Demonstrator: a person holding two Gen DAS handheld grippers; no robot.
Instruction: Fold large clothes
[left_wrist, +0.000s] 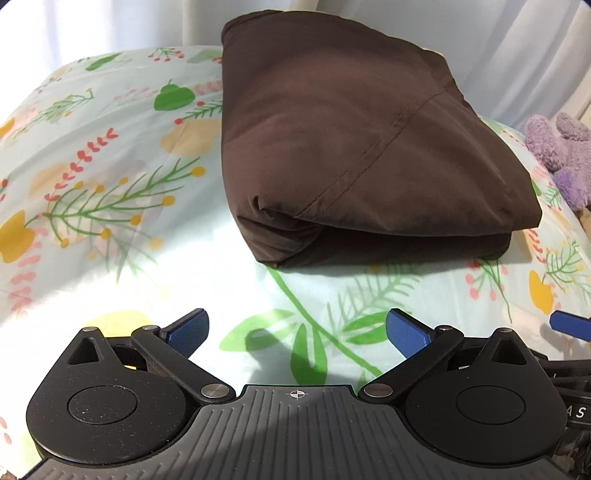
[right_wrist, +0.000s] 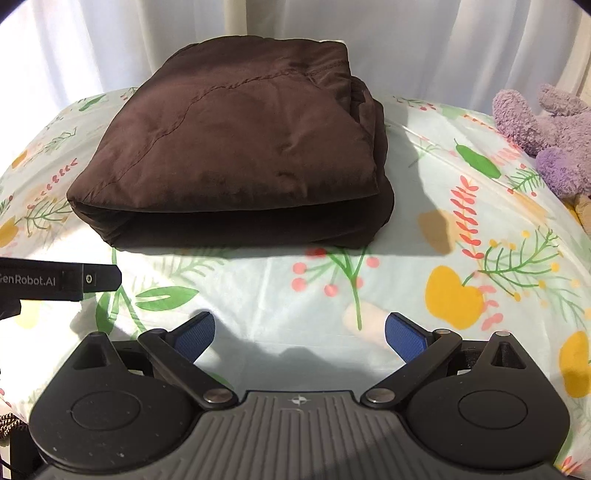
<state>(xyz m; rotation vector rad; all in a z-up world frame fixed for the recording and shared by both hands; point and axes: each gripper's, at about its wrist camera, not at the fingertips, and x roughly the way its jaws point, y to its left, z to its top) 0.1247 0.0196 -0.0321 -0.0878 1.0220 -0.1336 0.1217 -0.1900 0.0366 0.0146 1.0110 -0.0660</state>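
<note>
A dark brown garment (left_wrist: 354, 155) lies folded into a thick rectangular bundle on the floral bedsheet (left_wrist: 110, 192); it also shows in the right wrist view (right_wrist: 240, 155). My left gripper (left_wrist: 297, 332) is open and empty, held back from the bundle's near edge. My right gripper (right_wrist: 299, 334) is open and empty too, in front of the bundle's near fold. A blue fingertip of the right gripper (left_wrist: 570, 325) shows at the right edge of the left wrist view. The left gripper's black body (right_wrist: 59, 280) shows at the left of the right wrist view.
A purple plush toy (right_wrist: 546, 125) lies on the bed to the right of the bundle, also in the left wrist view (left_wrist: 565, 147). White curtains (right_wrist: 424, 44) hang behind the bed. The floral sheet (right_wrist: 461, 258) stretches between the grippers and the bundle.
</note>
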